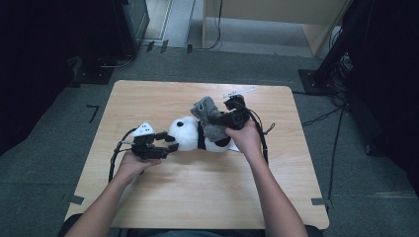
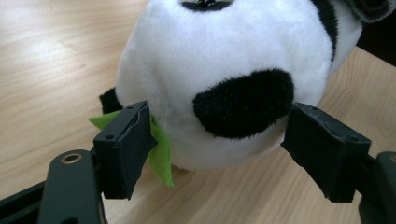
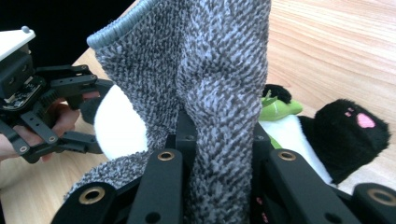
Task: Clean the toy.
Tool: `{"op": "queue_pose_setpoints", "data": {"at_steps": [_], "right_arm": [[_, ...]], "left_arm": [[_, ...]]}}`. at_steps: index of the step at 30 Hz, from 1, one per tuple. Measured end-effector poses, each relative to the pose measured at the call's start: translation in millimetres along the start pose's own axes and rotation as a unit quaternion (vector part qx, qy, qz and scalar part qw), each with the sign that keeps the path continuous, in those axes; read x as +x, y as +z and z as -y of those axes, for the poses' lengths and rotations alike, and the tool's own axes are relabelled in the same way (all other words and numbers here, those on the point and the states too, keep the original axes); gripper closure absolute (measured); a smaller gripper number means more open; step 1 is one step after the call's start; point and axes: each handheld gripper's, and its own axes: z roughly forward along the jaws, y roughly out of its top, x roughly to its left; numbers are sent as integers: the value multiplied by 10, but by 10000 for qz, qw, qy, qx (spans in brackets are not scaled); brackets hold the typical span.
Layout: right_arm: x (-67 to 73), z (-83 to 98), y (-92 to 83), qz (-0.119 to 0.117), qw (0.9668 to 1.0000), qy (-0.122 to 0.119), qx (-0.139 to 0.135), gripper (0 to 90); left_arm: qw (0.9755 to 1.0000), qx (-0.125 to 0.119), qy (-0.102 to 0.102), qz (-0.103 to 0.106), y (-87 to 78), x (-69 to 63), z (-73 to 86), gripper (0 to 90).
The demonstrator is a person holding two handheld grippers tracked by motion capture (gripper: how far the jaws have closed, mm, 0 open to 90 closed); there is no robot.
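Observation:
A black-and-white plush panda lies on its side in the middle of the wooden table. My left gripper is open, one jaw on each side of the panda's head, close to the fur without squeezing it. A green felt leaf sticks out by the left jaw. My right gripper is shut on a grey knitted cloth piece that sits over the panda's body. In the right gripper view the grey knit stands pinched between the jaws, with the panda's black paw to its right.
A small white object lies near the table's far edge. Cables trail from both grippers across the tabletop. Black stands and cables sit on the grey floor at the right, beyond the table.

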Motion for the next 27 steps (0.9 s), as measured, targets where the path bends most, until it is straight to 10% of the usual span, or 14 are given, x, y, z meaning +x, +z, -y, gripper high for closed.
{"op": "queue_pose_setpoints", "data": {"at_steps": [21,27], "right_arm": [[-190,-202,161,58,9998,145,138,753],[-223,-228,200,45,9996,226,140,751]], "left_arm": [[9989,-299,175,306,251,151,-115,114],[9985,-444,-87,318,325,191,-82,60]]}}
